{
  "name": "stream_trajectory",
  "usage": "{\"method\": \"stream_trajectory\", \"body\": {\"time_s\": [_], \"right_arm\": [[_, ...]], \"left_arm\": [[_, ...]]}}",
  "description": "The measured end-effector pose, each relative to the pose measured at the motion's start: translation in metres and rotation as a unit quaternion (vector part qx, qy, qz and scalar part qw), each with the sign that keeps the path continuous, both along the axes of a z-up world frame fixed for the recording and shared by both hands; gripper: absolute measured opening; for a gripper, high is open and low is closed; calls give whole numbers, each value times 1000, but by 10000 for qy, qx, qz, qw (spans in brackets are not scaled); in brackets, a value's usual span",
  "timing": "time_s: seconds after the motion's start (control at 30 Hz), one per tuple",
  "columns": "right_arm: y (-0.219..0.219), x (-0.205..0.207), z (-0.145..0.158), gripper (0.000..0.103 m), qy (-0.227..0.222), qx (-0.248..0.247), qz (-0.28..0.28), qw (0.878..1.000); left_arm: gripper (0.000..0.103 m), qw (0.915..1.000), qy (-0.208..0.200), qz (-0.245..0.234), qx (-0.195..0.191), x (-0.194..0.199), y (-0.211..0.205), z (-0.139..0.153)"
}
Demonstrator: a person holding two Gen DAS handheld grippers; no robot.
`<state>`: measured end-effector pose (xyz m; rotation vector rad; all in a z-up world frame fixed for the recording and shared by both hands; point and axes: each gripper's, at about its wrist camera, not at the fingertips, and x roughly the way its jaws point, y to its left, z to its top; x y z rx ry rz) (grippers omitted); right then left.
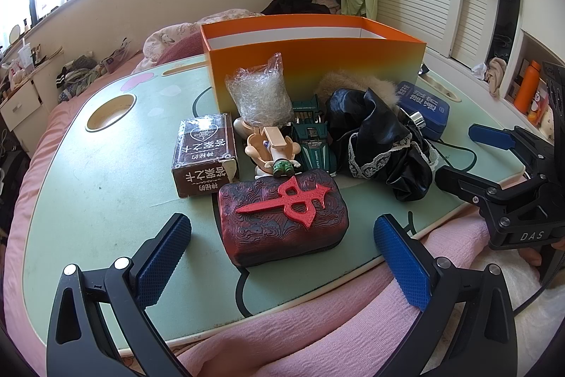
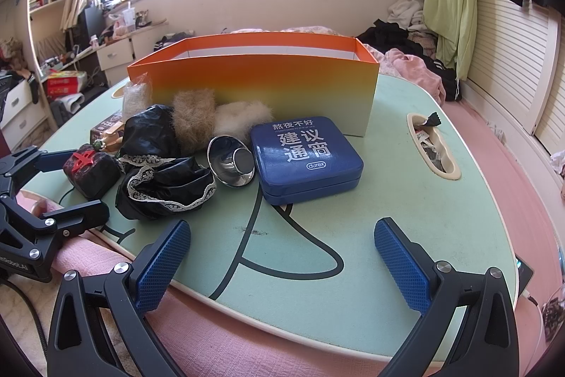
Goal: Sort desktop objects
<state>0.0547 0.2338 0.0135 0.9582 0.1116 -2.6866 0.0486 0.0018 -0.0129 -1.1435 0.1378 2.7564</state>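
Note:
A dark red block with a raised red symbol (image 1: 282,218) lies nearest my open left gripper (image 1: 282,249), whose blue pads straddle it without touching. Behind it sit a brown card box (image 1: 204,154), a small figurine (image 1: 275,151), a green toy car (image 1: 310,143), a clear bag (image 1: 259,94) and black lace cloth (image 1: 378,140). An open orange box (image 1: 317,66) stands at the back. My right gripper (image 2: 282,253) hangs open over bare tabletop, short of a blue tin (image 2: 305,158) and a shiny metal cup (image 2: 231,165). Fur pieces (image 2: 194,119) lean on the orange box (image 2: 254,83).
The mint-green lap table (image 1: 106,193) rests on pink bedding (image 1: 282,334). It has a round cup hole (image 1: 110,112) at the left and a side slot (image 2: 432,147) holding small items. The right gripper (image 1: 494,165) shows at the left view's right edge.

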Motion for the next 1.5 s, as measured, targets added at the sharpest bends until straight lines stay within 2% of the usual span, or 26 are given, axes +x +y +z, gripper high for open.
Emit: {"method": "stream_trajectory", "body": {"time_s": [1.5], "right_arm": [[3,0,-2,103,0,-6,6,10000]], "left_arm": [[103,10000,21,8,-2,1,1,0]]}}
